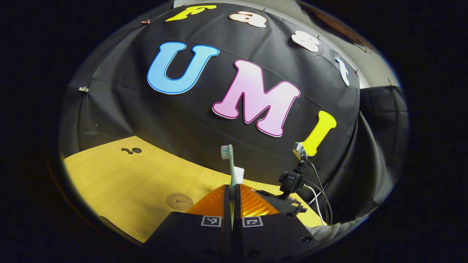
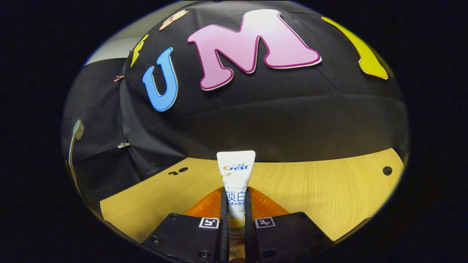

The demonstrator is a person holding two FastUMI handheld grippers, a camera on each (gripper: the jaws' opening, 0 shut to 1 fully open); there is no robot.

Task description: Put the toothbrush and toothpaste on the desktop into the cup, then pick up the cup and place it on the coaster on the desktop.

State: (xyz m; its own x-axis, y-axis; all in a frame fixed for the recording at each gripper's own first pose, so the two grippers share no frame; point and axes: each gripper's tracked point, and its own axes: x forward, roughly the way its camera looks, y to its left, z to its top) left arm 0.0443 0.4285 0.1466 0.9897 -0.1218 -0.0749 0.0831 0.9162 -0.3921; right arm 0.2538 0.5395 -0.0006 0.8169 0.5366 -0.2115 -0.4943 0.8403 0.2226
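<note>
Jaws clamp toothbrush (image 1: 230, 171) on left, toothpaste (image 2: 236, 175) on right, lower ends hidden.

Bare wooden desktop (image 1: 120, 175) lies open all around the round coaster (image 1: 179, 201). To the coaster's right, a small camera mount (image 1: 292, 180) with trailing cables blocks passage.
</note>
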